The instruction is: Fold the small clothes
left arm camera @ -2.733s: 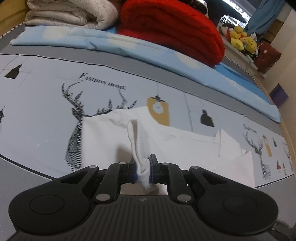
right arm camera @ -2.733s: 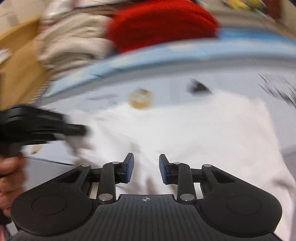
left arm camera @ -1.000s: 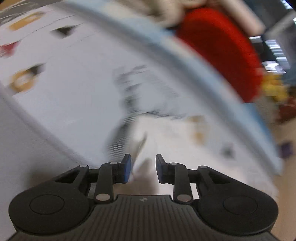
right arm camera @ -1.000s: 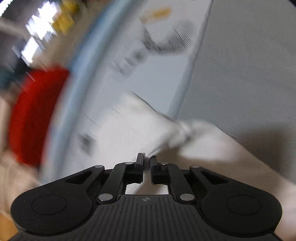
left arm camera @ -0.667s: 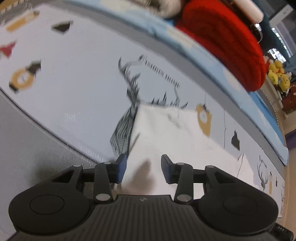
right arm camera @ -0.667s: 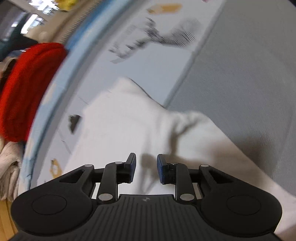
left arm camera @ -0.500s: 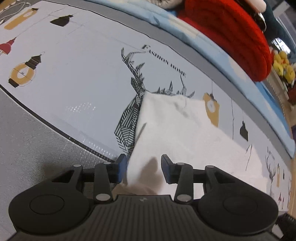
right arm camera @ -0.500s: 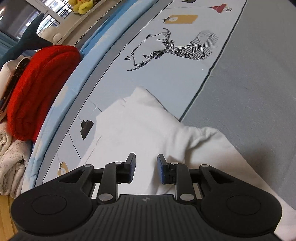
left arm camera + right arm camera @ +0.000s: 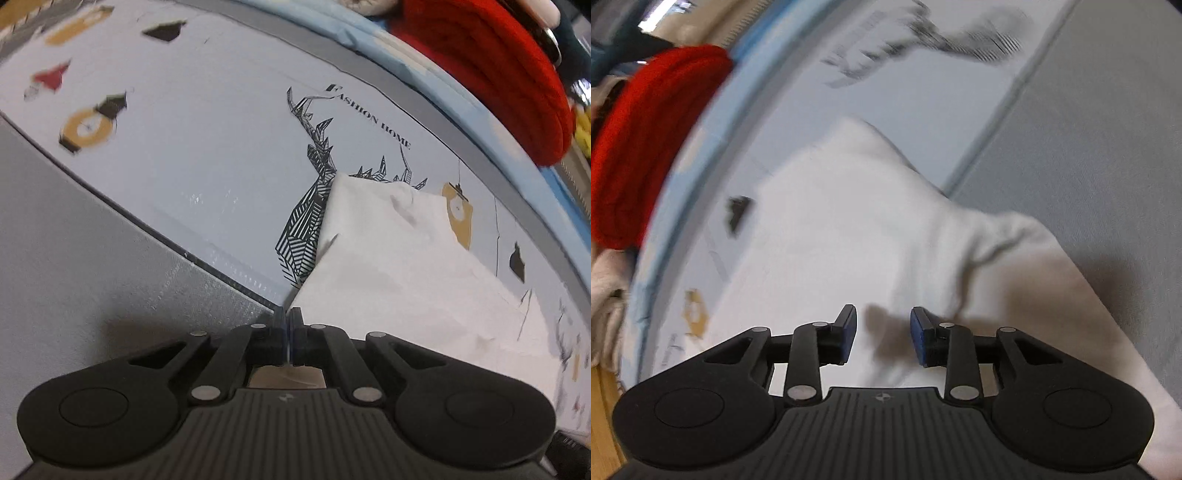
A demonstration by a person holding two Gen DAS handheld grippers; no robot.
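A white garment [image 9: 399,258] lies flat on a printed bedsheet [image 9: 207,155]. My left gripper [image 9: 287,325] is shut at the garment's near left corner; the white edge runs into the closed pads, so it seems pinched there. In the right wrist view the same white garment [image 9: 857,236] spreads under my right gripper [image 9: 882,332], which is open, its blue pads [image 9: 849,325] hovering just above the cloth near a rumpled fold [image 9: 997,236]. That view is blurred.
A red folded blanket [image 9: 491,62] and a light blue sheet [image 9: 424,70] lie at the far side of the bed; the blanket also shows in the right wrist view [image 9: 646,136]. A grey border of the sheet [image 9: 74,258] runs along the near side.
My left gripper has closed from open onto the garment's near left corner. My right gripper has opened wider and is moving over the cloth, blurring its view.
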